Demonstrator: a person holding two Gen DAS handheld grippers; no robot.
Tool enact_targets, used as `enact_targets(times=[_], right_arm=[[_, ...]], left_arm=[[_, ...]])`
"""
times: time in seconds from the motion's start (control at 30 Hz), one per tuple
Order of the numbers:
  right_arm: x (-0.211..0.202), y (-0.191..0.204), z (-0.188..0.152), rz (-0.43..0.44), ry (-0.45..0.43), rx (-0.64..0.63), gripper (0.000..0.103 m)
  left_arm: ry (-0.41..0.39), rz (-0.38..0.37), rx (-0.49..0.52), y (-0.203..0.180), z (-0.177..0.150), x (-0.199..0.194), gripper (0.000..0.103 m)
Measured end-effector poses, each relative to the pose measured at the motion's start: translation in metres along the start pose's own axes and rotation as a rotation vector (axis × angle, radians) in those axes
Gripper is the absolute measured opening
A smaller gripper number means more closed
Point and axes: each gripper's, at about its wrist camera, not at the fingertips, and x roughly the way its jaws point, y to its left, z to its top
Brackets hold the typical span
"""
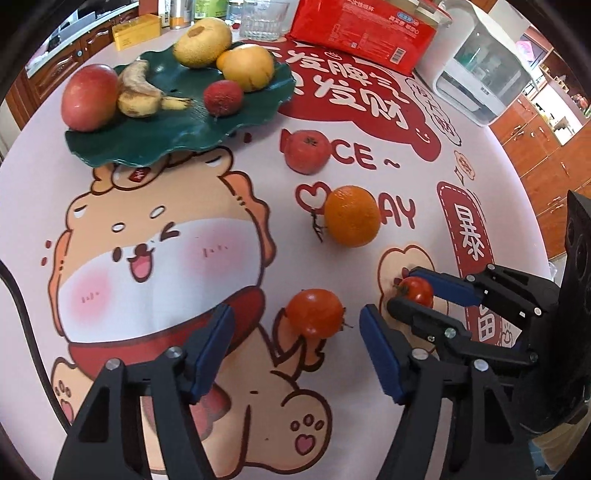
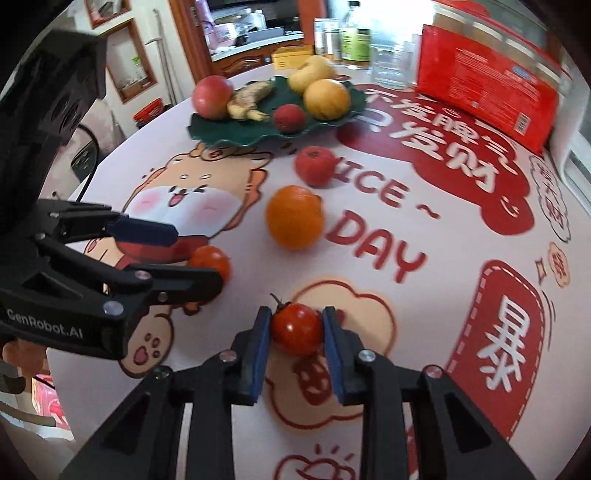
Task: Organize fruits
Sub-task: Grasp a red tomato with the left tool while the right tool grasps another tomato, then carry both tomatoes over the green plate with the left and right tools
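A green leaf-shaped plate (image 1: 192, 136) (image 2: 229, 138) at the back holds an apple, a banana, a lychee and two yellow fruits. On the tablecloth lie a small red fruit (image 1: 307, 151) (image 2: 314, 165), an orange (image 1: 352, 216) (image 2: 294, 217) and two small tomatoes. My left gripper (image 1: 295, 347) (image 2: 199, 254) is open around one tomato (image 1: 314, 313) (image 2: 210, 261), not touching it. My right gripper (image 2: 297, 326) (image 1: 402, 291) is shut on the other tomato (image 2: 297, 328) (image 1: 415, 291), low over the cloth.
A red packet (image 1: 362, 33) (image 2: 487, 88), a glass (image 1: 264, 20), bottles (image 2: 354, 40), a yellow box (image 1: 136, 31) and a white appliance (image 1: 480, 70) stand along the table's far side. The round table's edge (image 1: 14, 155) curves at left.
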Motion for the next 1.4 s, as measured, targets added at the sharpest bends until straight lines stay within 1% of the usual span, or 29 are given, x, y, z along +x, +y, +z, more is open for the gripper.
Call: enact_targets(times=[0.03,0.13,0.2,0.27,0.3,0.4,0.63,0.9,1.1,1.2,1.3,1.4], right_arm=[[0.000,-0.002,-0.001,-0.002,0.000,0.008,0.028],[-0.001,-0.005,-0.002,-0.007,-0.002,0.021,0.028],[-0.001,-0.006,-0.002,-0.009,-0.003,0.026,0.028],[-0.001,-0.005,-0.002,-0.012,-0.004,0.029,0.028],[-0.001,-0.005,-0.001,-0.013,-0.004,0.029,0.028],[-0.002,-0.006,-0.002,-0.014,-0.004,0.034,0.028],[-0.006,-0.007,0.000,-0.024,-0.008,0.043,0.028],[-0.025,0.001,0.018,-0.015,-0.049,0.044,0.028],[-0.056,0.013,0.052,0.006,-0.122,0.040,0.028],[-0.076,0.020,0.078,0.011,-0.166,0.032,0.028],[-0.094,0.026,0.108,0.002,-0.200,0.029,0.028],[-0.115,0.031,0.140,0.001,-0.244,0.035,0.028]], left_arm=[[-0.003,0.001,0.006,-0.002,0.000,0.001,0.066],[-0.006,-0.002,0.015,-0.006,0.001,0.002,0.057],[-0.010,0.007,0.024,-0.010,0.001,0.003,0.043],[-0.009,0.003,0.027,-0.012,0.000,0.003,0.035],[-0.017,0.008,0.029,-0.013,0.000,0.002,0.034],[-0.030,0.014,0.039,-0.016,-0.002,-0.001,0.032],[-0.042,0.002,0.038,-0.016,-0.002,-0.008,0.030],[-0.084,-0.013,0.011,-0.005,0.008,-0.040,0.030],[-0.148,-0.029,-0.018,0.012,0.032,-0.086,0.030],[-0.182,-0.028,-0.021,0.022,0.049,-0.112,0.030],[-0.222,-0.011,-0.008,0.029,0.067,-0.140,0.030],[-0.262,0.023,0.013,0.035,0.089,-0.168,0.030]])
